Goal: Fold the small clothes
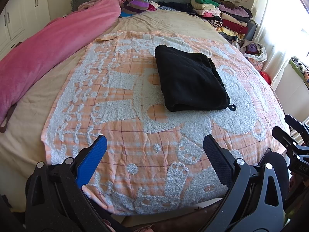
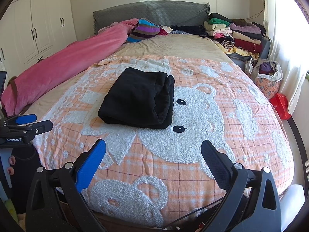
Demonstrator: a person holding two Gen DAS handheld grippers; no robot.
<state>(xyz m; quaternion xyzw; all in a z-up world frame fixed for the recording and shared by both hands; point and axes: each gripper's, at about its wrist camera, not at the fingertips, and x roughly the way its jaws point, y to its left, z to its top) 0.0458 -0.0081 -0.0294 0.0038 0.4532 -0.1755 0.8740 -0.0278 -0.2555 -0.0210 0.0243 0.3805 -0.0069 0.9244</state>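
Note:
A black garment [image 1: 190,80] lies folded into a thick rectangle on the orange-and-white bear blanket [image 1: 119,116] in the middle of the bed; it also shows in the right wrist view [image 2: 139,98]. My left gripper [image 1: 154,145] is open and empty, held over the near part of the blanket, well short of the garment. My right gripper [image 2: 153,148] is open and empty, likewise near the foot of the bed. The left gripper also shows at the left edge of the right wrist view [image 2: 34,122], and the right gripper shows at the right edge of the left wrist view [image 1: 289,129].
A rolled pink blanket [image 1: 50,50] runs along the bed's left side. A striped cushion [image 1: 135,4] and stacks of folded clothes [image 1: 222,13] lie by the grey headboard [image 2: 150,13]. A bag of clothes [image 2: 266,75] and a red bag [image 2: 281,105] stand at the right.

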